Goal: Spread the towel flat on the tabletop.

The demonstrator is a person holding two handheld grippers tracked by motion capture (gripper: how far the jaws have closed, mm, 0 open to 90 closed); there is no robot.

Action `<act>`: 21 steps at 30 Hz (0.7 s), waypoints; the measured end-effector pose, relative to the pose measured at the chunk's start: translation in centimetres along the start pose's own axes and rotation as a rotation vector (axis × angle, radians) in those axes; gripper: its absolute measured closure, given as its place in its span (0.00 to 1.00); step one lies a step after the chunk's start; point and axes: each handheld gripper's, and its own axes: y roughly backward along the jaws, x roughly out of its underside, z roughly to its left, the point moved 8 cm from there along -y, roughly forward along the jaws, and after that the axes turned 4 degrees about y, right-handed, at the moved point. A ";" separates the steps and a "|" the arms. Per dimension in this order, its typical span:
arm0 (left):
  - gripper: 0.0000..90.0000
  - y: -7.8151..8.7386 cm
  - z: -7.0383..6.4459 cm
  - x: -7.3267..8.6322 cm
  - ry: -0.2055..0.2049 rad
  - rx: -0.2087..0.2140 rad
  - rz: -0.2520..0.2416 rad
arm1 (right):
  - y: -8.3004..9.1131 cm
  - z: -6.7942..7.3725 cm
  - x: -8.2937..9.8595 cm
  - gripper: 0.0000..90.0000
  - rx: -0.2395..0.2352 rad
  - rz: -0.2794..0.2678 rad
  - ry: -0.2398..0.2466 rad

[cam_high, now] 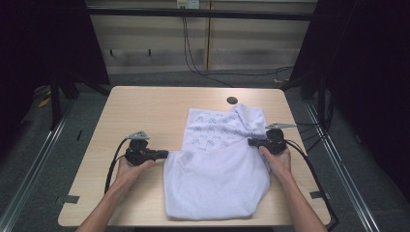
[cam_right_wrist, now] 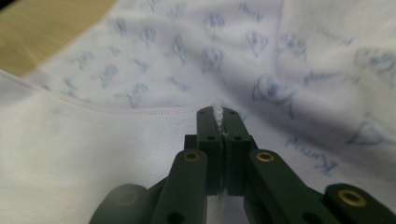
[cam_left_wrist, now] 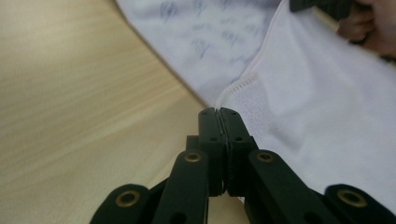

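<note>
Mid-fold, I judge: the white garment (cam_high: 217, 179) lies half doubled. Left gripper (cam_high: 164, 154), at 9 o'clock, and right gripper (cam_high: 251, 141), at 3, are each clamped on its hem.

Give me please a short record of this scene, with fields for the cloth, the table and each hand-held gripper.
cloth: white garment, folded so a blue-printed layer shows at the far part
table: light wood table, dark round hole near far edge
left hand-held gripper: jaws closed at the garment's left edge; cloth between them not visible
right hand-held gripper: shut on the garment's hem
</note>
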 end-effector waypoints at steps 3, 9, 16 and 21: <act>0.99 1.5 -1.2 -1.4 -0.012 0.046 -0.075 | 2.6 0.5 -1.8 0.98 -0.014 -0.082 -0.003; 0.99 5.0 -3.9 -5.5 -0.079 0.064 -0.197 | 8.3 0.9 -5.6 0.98 0.000 -0.194 0.021; 0.99 9.8 -7.6 -11.5 -0.184 0.059 -0.325 | 15.5 4.0 -12.9 0.98 -0.014 -0.348 0.114; 0.99 11.6 -10.0 -9.1 -0.236 0.086 -0.304 | 18.4 7.1 -10.9 0.98 -0.089 -0.363 0.143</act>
